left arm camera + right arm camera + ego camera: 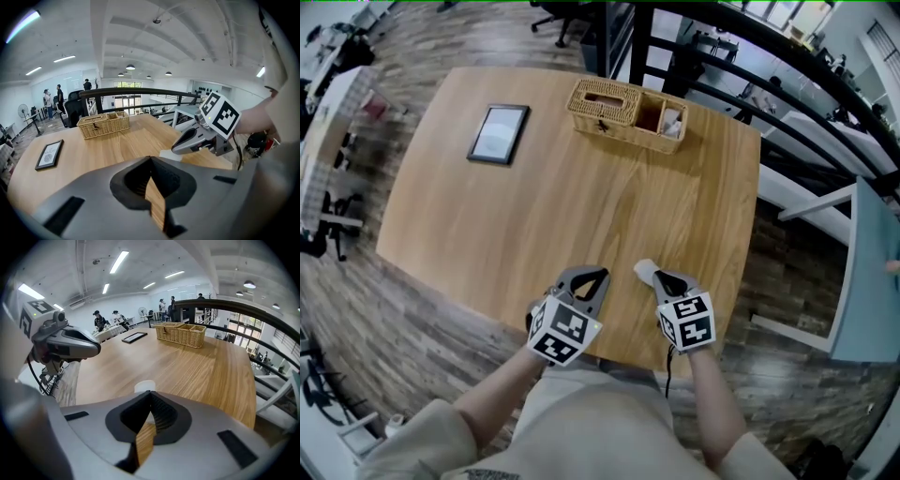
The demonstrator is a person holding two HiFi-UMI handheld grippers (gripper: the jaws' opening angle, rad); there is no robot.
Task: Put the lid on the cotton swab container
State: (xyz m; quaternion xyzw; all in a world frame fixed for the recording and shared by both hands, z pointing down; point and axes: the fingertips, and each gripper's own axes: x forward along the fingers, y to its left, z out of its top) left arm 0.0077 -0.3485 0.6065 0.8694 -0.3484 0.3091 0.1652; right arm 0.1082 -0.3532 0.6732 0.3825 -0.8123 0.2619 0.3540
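Observation:
A small white round piece, the cotton swab container or its lid [644,271], lies on the wooden table [581,197] near the front edge; which of the two it is I cannot tell. My right gripper [662,276] is shut and empty, its tips right behind that white piece [144,386]. My left gripper [598,274] is also shut and empty, a short way to the left. From the left gripper view, the white piece [168,154] lies under the tip of the right gripper [178,147]. No second white part shows in any view.
A wicker basket [624,113] with compartments stands at the table's far side. A dark framed picture [499,133] lies flat at the far left. A black railing [741,56] runs behind the table. The table's front edge is just below both grippers.

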